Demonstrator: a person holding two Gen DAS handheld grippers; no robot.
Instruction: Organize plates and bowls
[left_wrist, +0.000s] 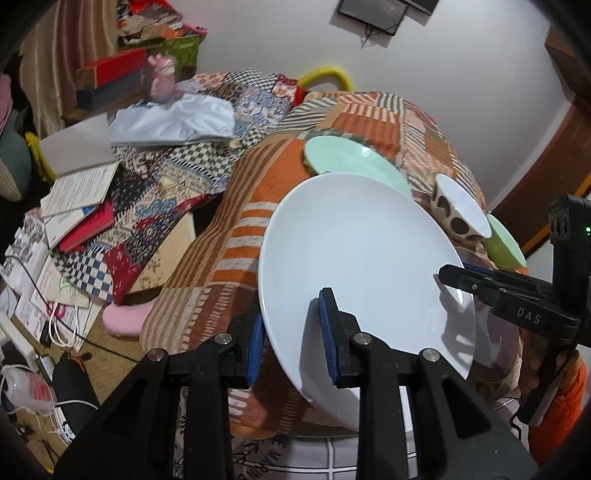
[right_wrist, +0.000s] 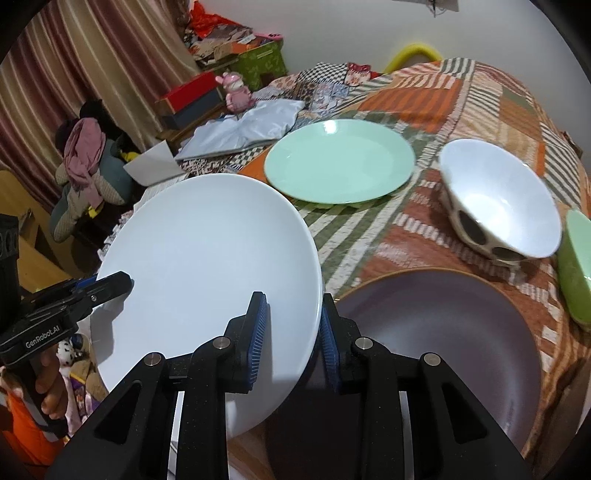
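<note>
Round white ceramic plate (left_wrist: 354, 266) gripped at opposite rims by left gripper (left_wrist: 291, 336) and right gripper (right_wrist: 291, 339), jaws clenched; seemingly tilted above dark purple round plate (right_wrist: 443, 332), seen only from right wrist.

white plate (right_wrist: 207, 258) tilted, airborne | mint plate (right_wrist: 338, 160) flat | spotted bowl (right_wrist: 498, 206) tipped

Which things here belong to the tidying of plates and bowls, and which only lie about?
For the job:
white plate, held by both tongs
mint plate
purple plate
spotted bowl
green dish

Lying about:
pink toy
red box
white cloth
books
</note>
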